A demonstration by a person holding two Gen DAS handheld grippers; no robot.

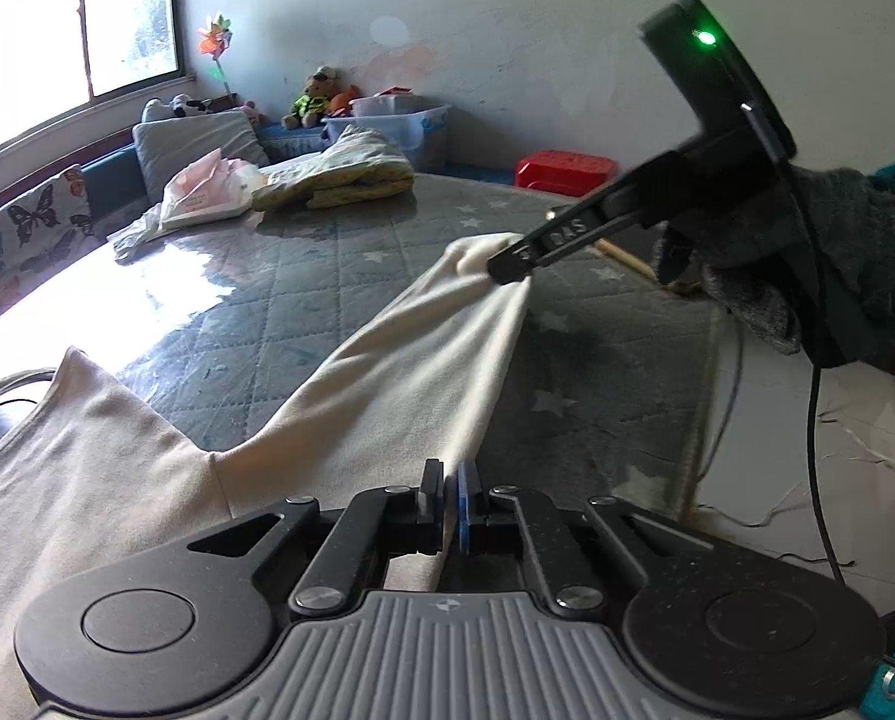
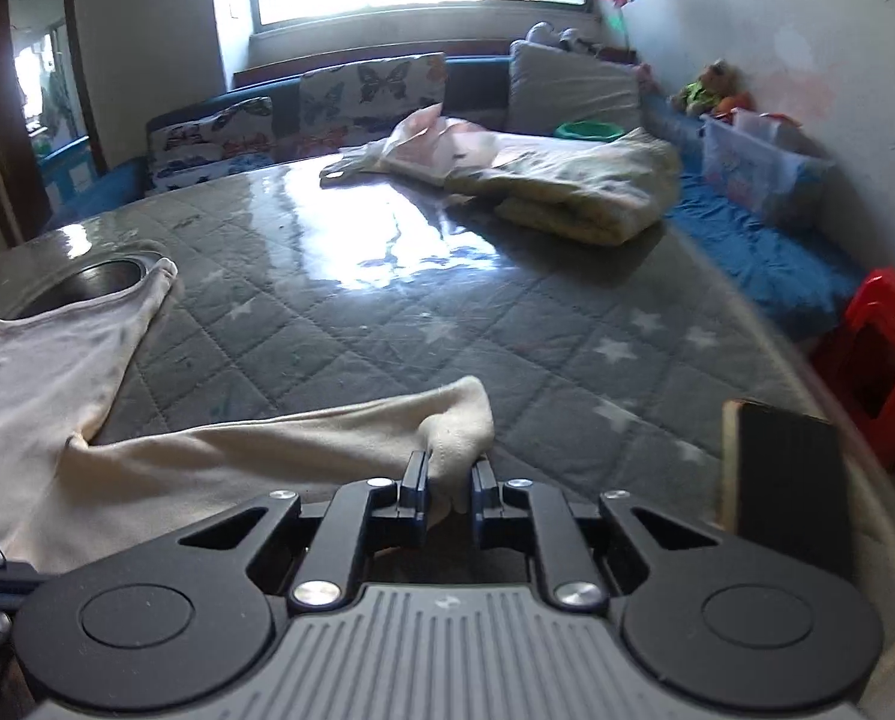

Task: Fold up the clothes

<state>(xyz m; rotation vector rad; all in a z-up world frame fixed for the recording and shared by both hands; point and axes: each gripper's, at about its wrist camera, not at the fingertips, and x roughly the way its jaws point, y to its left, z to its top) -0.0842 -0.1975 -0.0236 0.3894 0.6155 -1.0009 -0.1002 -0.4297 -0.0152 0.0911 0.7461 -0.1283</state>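
Note:
A cream long-sleeved garment (image 1: 105,480) lies on the grey quilted table (image 1: 303,300), body at the left, one sleeve (image 1: 411,372) stretched to the right. My left gripper (image 1: 450,489) is shut on the sleeve's lower edge. My right gripper (image 1: 510,267) is shut on the sleeve's cuff end and holds it a little above the table. In the right wrist view the right gripper (image 2: 450,480) pinches the bunched cuff (image 2: 456,426), and the garment's body (image 2: 45,372) lies at the left.
A folded yellow-green blanket (image 1: 339,177) and a pink-white plastic bag (image 1: 201,192) lie at the table's far side. A metal bowl (image 2: 81,285) sits at the left, a dark phone-like block (image 2: 786,474) at the right edge. A red stool (image 2: 885,354) stands beside the table.

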